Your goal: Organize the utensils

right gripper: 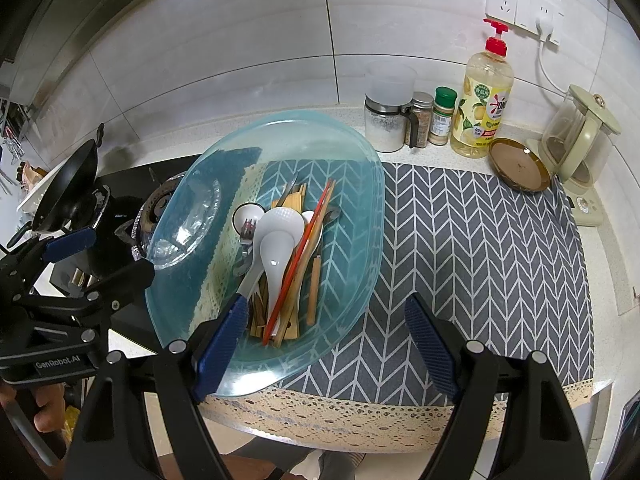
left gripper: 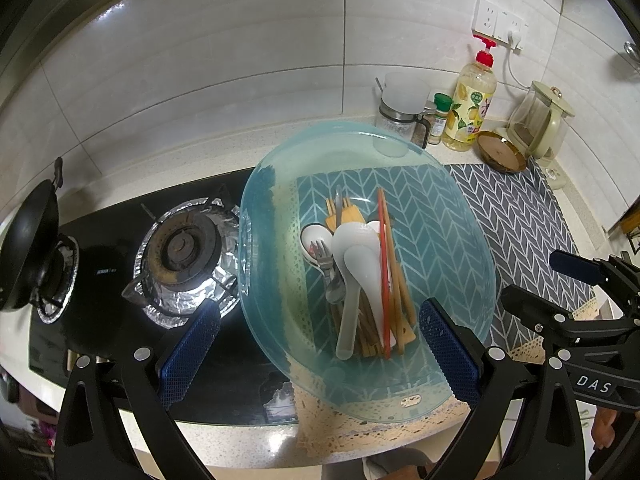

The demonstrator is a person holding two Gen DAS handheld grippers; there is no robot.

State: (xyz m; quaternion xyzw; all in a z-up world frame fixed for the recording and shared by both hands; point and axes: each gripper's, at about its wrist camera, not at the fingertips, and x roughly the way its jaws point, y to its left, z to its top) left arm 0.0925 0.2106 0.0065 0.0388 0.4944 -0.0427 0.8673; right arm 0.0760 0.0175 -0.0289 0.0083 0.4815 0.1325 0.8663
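A see-through blue tray [left gripper: 250,248] [right gripper: 356,208] lies on the counter, partly over the stove's edge. It holds a pile of utensils: white ceramic spoons [left gripper: 354,264] [right gripper: 276,248], metal forks [left gripper: 326,260] [right gripper: 247,229], red chopsticks [left gripper: 385,280] [right gripper: 304,248] and wooden chopsticks [left gripper: 400,292] [right gripper: 296,300]. My left gripper [left gripper: 320,352] [right gripper: 100,260] hovers over the tray's near-left part, open and holding nothing. My right gripper [right gripper: 326,348] [left gripper: 560,284] is also open and holds nothing, above the tray's near-right rim and the mat.
A grey chevron mat [right gripper: 480,248] with a lace hem covers the counter. To the left are a foil-lined gas burner [left gripper: 180,248] and a black wok [left gripper: 28,248]. Along the wall stand jars [right gripper: 384,120], a soap bottle [right gripper: 482,108], a brown dish [right gripper: 518,164] and a kettle [right gripper: 580,136].
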